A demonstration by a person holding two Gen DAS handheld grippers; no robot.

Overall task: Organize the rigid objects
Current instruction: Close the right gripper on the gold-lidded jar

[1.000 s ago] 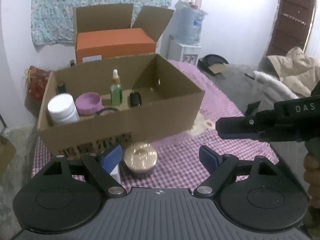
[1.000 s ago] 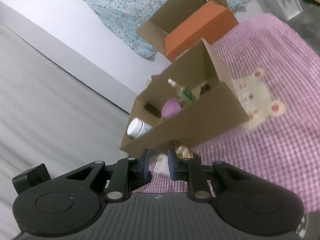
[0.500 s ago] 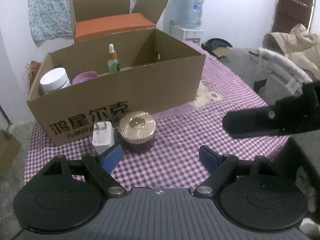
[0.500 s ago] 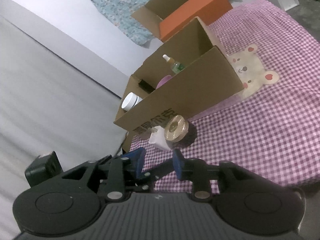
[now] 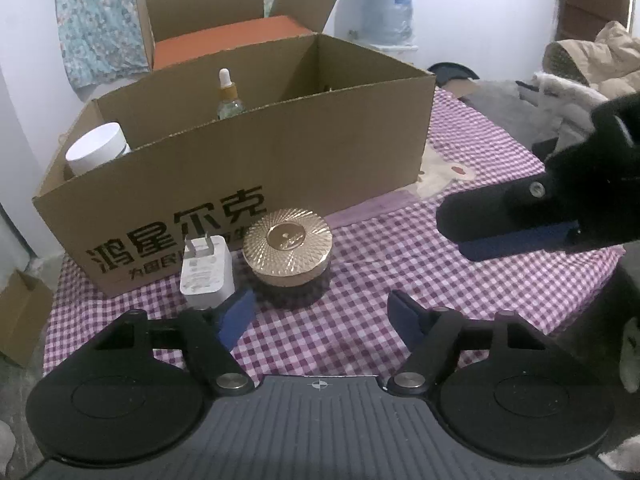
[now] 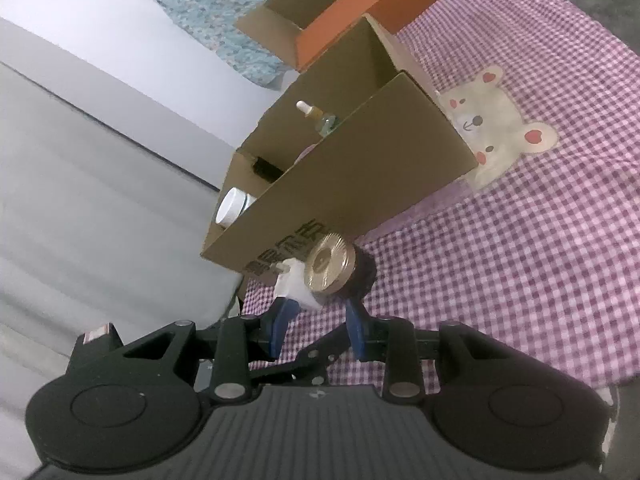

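Note:
A gold-lidded dark jar (image 5: 287, 246) and a white charger plug (image 5: 206, 272) stand on the purple checked cloth (image 5: 400, 280), just in front of the printed cardboard box (image 5: 320, 160). The box holds a white jar (image 5: 98, 150) and a dropper bottle (image 5: 229, 98). My left gripper (image 5: 320, 312) hovers just short of the gold jar; its jaws are closing with nothing between them. My right gripper (image 6: 319, 324) points at the plug (image 6: 294, 282) and jar (image 6: 330, 264), its jaws a small gap apart and empty. It also shows as a dark right gripper (image 5: 520, 224) at the right.
Behind stands a second open carton holding an orange box (image 5: 228, 40). A water bottle (image 5: 388, 0) and a floral cloth (image 5: 96, 20) are at the back wall. A beige jacket (image 5: 592, 64) lies at right. A small carton (image 5: 20, 312) sits on the floor at left.
Both grippers have sunk toward the cloth, nearer the plug and gold jar. The right jaws went from shut to slightly apart. The left jaws have narrowed a little.

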